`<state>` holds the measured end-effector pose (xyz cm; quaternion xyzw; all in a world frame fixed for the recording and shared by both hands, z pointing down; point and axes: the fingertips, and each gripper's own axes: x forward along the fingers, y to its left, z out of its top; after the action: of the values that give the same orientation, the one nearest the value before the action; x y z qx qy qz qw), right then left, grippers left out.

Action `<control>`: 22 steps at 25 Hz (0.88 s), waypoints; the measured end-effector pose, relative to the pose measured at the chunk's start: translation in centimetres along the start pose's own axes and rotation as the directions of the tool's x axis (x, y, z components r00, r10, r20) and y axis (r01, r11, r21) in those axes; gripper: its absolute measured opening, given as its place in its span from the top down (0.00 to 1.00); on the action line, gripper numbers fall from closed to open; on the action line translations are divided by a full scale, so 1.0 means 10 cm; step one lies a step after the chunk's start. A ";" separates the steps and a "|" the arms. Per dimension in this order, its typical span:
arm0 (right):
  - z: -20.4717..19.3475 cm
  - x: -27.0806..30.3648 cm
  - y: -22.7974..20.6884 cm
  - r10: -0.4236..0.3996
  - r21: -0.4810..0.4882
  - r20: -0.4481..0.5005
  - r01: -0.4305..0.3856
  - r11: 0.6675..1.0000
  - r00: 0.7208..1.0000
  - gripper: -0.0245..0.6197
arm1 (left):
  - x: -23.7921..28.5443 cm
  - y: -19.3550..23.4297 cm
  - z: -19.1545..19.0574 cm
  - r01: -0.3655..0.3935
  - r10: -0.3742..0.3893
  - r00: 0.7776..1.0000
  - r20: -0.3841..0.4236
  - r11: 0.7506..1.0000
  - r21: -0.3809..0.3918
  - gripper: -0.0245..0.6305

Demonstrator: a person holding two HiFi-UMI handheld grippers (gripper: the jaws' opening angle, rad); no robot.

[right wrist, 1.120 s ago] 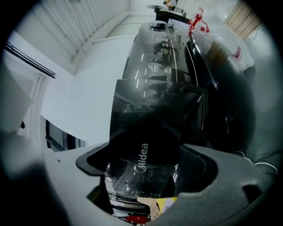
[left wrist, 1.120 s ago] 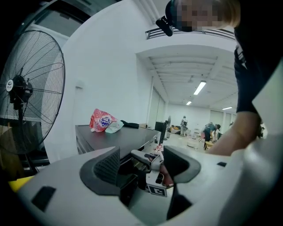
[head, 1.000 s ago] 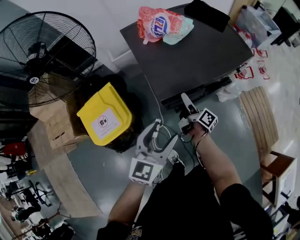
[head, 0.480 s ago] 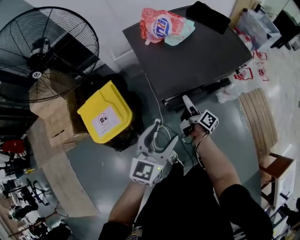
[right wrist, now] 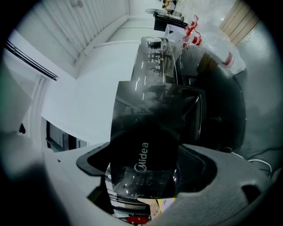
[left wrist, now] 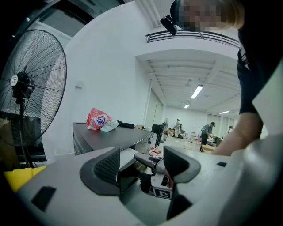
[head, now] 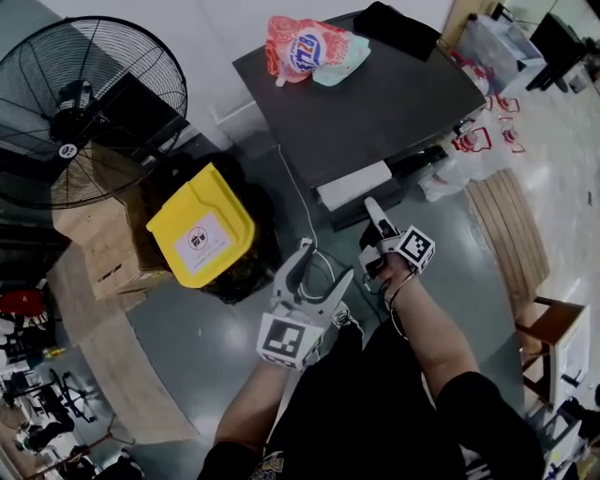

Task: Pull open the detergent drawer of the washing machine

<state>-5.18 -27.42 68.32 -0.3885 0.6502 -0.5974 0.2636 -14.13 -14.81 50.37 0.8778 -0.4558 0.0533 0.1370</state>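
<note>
In the head view the dark washing machine (head: pixel 375 94) stands at upper centre. Its detergent drawer (head: pixel 352 185) juts out from the front, its white top showing. My right gripper (head: pixel 373 214) is at the drawer's outer end. In the right gripper view the jaws are shut on the drawer's glossy dark front panel (right wrist: pixel 146 150), which fills the space inside my right gripper (right wrist: pixel 146 164). My left gripper (head: pixel 314 267) hangs lower left of the drawer, apart from it, open and holding nothing. Between the open jaws of my left gripper (left wrist: pixel 141 165) the machine (left wrist: pixel 110 137) is visible.
A yellow bin lid (head: pixel 199 237) and cardboard boxes (head: pixel 103 244) sit left of the machine, with a big floor fan (head: pixel 89 103) behind them. A red detergent bag (head: pixel 309 47) and dark cloth (head: pixel 398 28) lie on the machine. A white cable (head: pixel 298 202) runs down; a wooden bench (head: pixel 511 234) stands right.
The drawer has slid out of the machine front, so its white top now shows. My right gripper has drawn back with it. My left gripper has stayed put.
</note>
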 end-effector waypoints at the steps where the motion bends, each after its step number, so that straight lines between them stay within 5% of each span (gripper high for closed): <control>1: -0.01 -0.06 -0.01 0.001 0.003 0.001 -0.001 1.000 1.000 0.24 | -0.02 -0.04 0.00 0.005 -0.005 1.000 -0.005 1.000 -0.002 0.53; 22: -0.18 -1.00 -0.18 0.001 0.028 -0.032 0.000 1.000 0.999 0.24 | -0.16 -0.59 -0.08 0.056 -0.056 0.998 0.021 0.998 0.020 0.53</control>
<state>-0.72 -18.15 69.14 -0.3751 0.6458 -0.6127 0.2587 -10.24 -10.07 49.67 0.8921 -0.4319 0.0442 0.1249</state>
